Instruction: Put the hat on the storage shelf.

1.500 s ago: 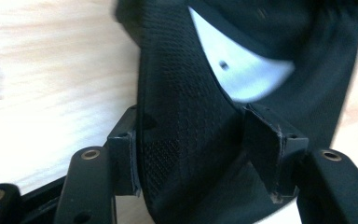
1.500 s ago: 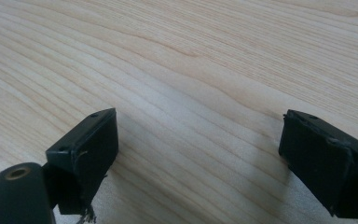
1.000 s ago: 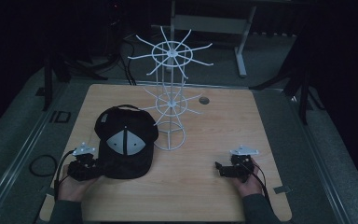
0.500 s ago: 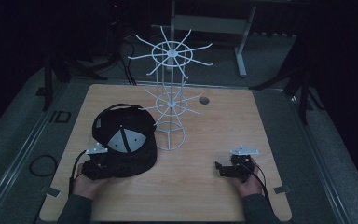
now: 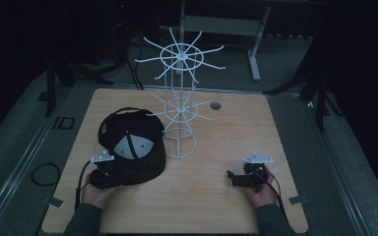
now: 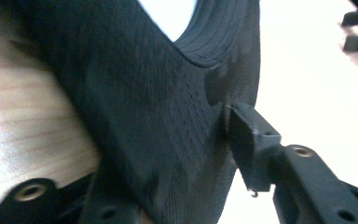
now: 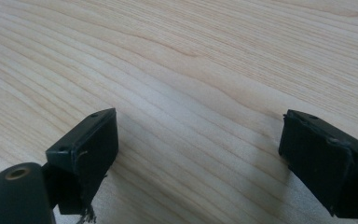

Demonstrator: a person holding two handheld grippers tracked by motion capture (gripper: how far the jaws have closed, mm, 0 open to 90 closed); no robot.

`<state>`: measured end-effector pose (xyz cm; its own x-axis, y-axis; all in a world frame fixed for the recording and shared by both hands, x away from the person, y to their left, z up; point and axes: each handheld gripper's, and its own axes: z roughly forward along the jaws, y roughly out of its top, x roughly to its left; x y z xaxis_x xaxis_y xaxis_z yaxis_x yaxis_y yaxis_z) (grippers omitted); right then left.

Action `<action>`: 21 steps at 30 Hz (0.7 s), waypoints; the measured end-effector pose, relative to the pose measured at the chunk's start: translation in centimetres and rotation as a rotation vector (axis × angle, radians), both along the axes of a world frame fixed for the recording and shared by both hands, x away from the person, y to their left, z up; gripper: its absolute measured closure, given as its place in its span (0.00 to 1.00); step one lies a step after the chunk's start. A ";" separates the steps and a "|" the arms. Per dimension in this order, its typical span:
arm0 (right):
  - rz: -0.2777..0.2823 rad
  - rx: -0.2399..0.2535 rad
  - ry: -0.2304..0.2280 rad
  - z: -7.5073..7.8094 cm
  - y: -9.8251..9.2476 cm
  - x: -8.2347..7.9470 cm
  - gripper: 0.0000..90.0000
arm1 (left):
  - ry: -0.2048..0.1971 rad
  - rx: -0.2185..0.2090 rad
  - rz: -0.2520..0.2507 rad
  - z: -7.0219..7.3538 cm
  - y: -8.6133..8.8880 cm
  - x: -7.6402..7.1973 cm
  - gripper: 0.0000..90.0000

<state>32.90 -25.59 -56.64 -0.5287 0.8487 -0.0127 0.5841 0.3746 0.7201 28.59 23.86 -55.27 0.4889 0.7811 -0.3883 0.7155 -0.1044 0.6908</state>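
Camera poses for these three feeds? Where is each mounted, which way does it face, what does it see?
High view: fixed above the person's side, looking forward and down on the light wooden table; forearms, left gripper, right gripper.
Left gripper view: rides the left gripper, facing the black fabric cap between its jaws, which have just been closing.
Right gripper view: rides the right gripper, facing bare wood, jaws apart.
Shared: cap in high view and left gripper view; the table in all three.

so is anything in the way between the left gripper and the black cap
Nothing visible. The left gripper is already at the near edge of the black cap, and the left gripper view shows the fabric between its jaws, which have just been closing.
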 end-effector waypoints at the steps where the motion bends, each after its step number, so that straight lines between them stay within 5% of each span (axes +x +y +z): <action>1: 0.000 0.000 0.000 0.0 0.0 0.0 0.13 | -0.002 -0.021 -0.002 0.1 0.1 0.0 0.73; 7: -0.001 0.000 0.001 0.0 0.0 0.0 0.13 | -0.016 -0.082 -0.007 0.8 0.3 -0.2 0.85; 14: -0.001 0.001 0.002 0.0 0.0 0.0 0.13 | -0.011 -0.120 0.053 1.3 1.0 -0.3 0.91; 21: -0.001 0.001 0.002 0.0 0.0 0.0 0.13 | -0.050 -0.084 0.104 2.2 1.6 -0.6 0.96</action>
<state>32.88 -25.59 -56.63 -0.5274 0.8495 -0.0109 0.5862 0.3732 0.7191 27.96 25.50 -53.03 0.4271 0.7945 -0.4318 0.6840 0.0284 0.7289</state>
